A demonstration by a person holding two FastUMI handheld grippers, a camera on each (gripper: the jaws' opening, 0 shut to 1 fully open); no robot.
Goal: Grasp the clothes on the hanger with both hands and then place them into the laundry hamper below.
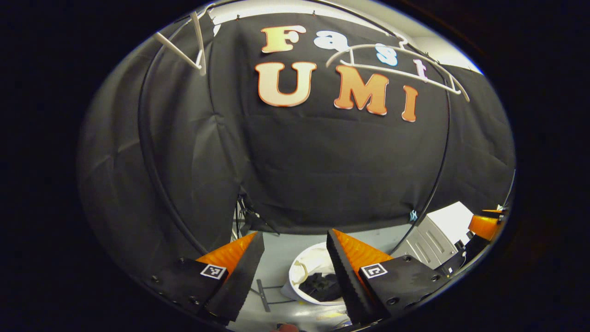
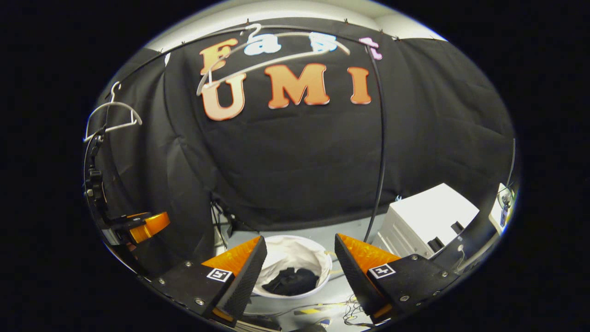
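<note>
Now both grippers are hovering wide open and gripping nothing: the left gripper [image 1: 295,267] at the bottom of the left gripper view, the right gripper [image 2: 299,272] at the bottom of the right gripper view. Between the fingers, dark clothes [image 2: 291,281] are lying inside the white laundry hamper [image 2: 295,253] on the floor, while bare white hangers [image 2: 113,117] are hanging upper left.

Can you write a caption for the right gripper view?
Open claw above the hamper, dark clothes inside, bare hangers overhead.

Left gripper [image 1: 295,267] and right gripper [image 2: 299,272], fingers spread wide apart with nothing between them.
</note>
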